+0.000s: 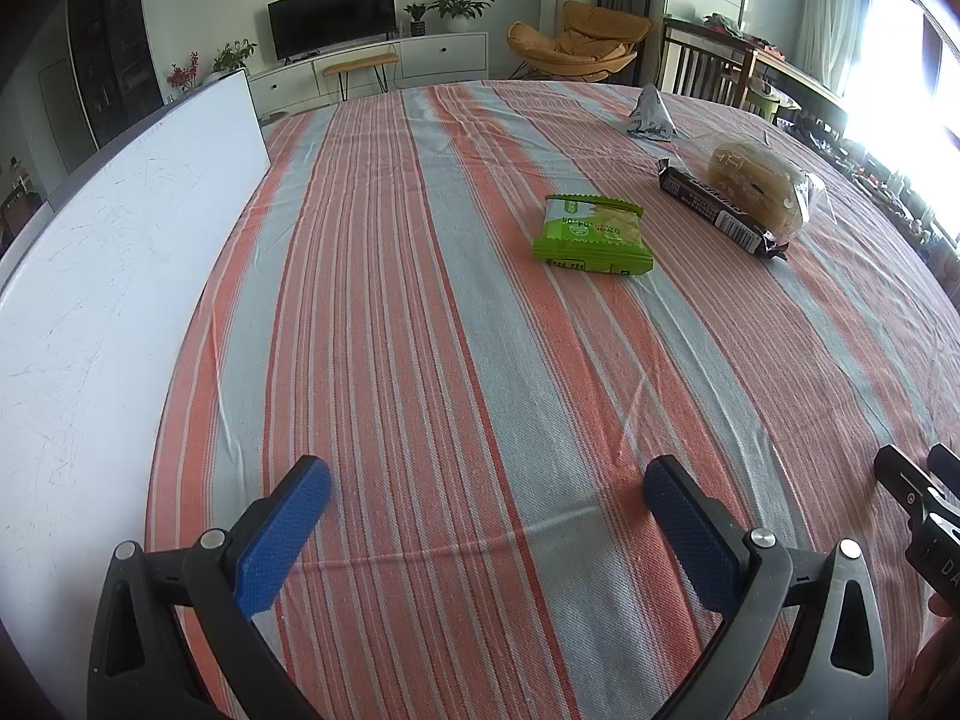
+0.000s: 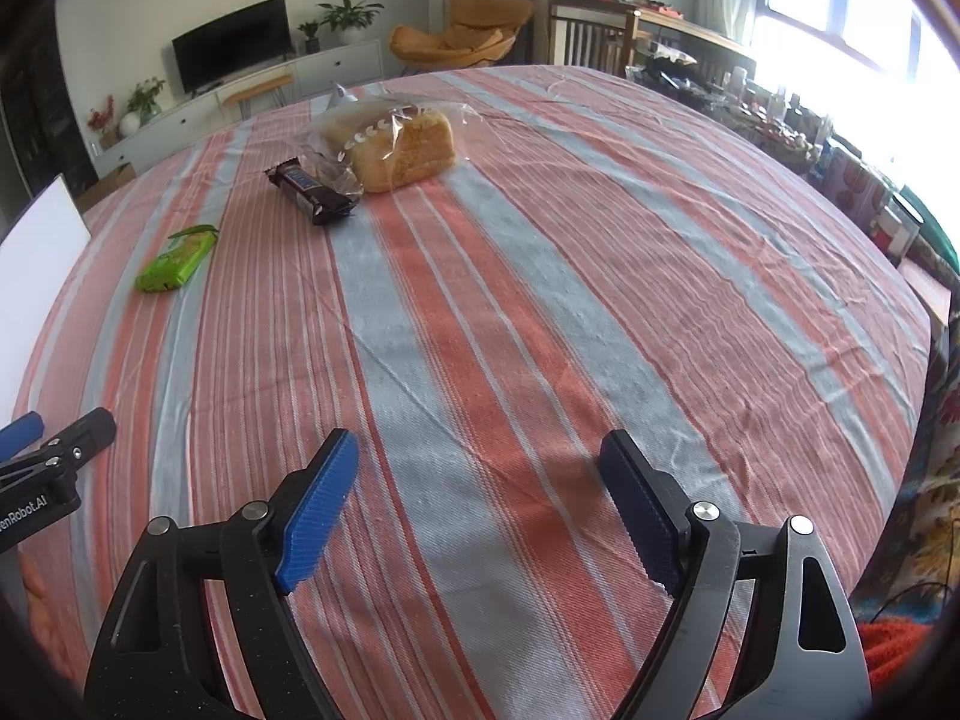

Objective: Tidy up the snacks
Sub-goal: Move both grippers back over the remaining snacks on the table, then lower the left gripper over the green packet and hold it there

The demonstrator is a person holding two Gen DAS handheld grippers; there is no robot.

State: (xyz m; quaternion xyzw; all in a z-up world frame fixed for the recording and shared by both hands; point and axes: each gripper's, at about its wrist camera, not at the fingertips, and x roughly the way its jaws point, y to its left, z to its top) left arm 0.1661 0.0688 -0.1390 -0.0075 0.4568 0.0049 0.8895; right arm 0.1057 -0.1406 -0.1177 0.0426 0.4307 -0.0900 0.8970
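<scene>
In the left wrist view, the left gripper is hovering over the striped cloth with its fingers wide apart and empty. The green pack is lying well ahead, with the bar touching the bagged bread beyond it; a flat, slick pack may be sliding away if pinched from the side.

In the right wrist view, the right gripper is also gaping, holding nothing. The bar is lying against the bread, so grabbing one is likely dragging the other, or crushing the soft loaf.
</scene>
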